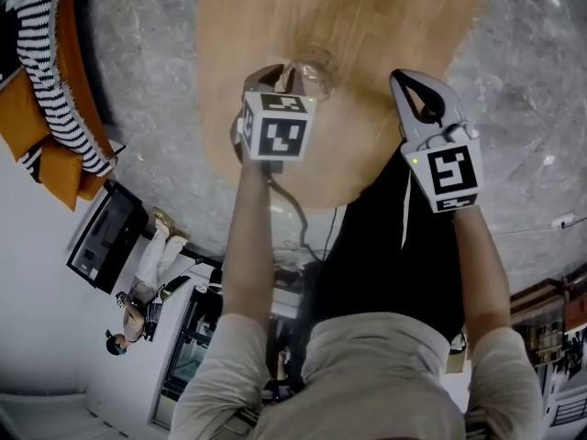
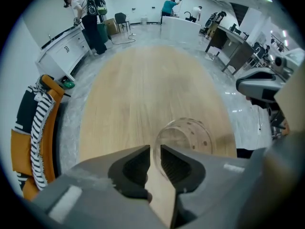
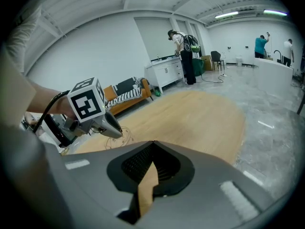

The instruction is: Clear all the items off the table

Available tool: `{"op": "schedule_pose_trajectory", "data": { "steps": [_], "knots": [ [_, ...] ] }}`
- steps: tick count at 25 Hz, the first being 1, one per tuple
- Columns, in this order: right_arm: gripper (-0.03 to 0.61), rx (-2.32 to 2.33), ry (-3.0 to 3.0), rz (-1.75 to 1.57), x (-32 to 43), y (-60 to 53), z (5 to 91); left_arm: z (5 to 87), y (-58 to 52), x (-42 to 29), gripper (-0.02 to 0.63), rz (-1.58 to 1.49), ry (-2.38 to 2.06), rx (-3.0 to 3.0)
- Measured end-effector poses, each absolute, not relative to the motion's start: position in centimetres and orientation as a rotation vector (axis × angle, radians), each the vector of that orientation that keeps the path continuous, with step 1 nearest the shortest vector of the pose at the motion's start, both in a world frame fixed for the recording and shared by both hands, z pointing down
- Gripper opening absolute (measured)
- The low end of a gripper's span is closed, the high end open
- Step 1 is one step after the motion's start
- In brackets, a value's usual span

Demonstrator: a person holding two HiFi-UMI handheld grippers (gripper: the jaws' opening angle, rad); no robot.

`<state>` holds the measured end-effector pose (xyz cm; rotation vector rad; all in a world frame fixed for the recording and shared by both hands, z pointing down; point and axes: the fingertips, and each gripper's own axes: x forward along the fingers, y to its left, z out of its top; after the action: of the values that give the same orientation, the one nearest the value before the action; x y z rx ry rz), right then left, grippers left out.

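Note:
A clear drinking glass [image 1: 316,70] stands on the oval wooden table [image 1: 367,16], near its close edge. My left gripper [image 1: 280,76] reaches it from the near side. In the left gripper view the glass [image 2: 188,137] has its near wall pinched between the two jaws of the left gripper [image 2: 155,149], which is shut on it. My right gripper [image 1: 410,82] hovers over the table's near right edge, apart from the glass. Its jaws meet at the tips of the right gripper [image 3: 152,144] with nothing between them. That view also shows the left gripper [image 3: 90,113] and the glass [image 3: 113,138].
An orange sofa [image 1: 46,90] with a striped cloth stands left of the table. Grey stone floor [image 1: 523,90] surrounds the table. People work at white counters [image 2: 66,51] far behind. The rest of the tabletop [image 2: 143,89] shows only bare wood.

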<state>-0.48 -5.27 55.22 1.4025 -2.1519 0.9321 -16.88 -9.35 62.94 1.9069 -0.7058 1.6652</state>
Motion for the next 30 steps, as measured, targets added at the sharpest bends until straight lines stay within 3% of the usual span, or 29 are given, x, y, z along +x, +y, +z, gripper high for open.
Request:
{"op": "schedule_pose_trajectory", "data": {
  "steps": [30],
  "knots": [
    [0.006, 1.441, -2.086, 0.994, 2.8, -3.2, 56.7, 67.6, -9.2, -16.1, 0.077, 1.819, -0.58, 1.862]
  ]
}}
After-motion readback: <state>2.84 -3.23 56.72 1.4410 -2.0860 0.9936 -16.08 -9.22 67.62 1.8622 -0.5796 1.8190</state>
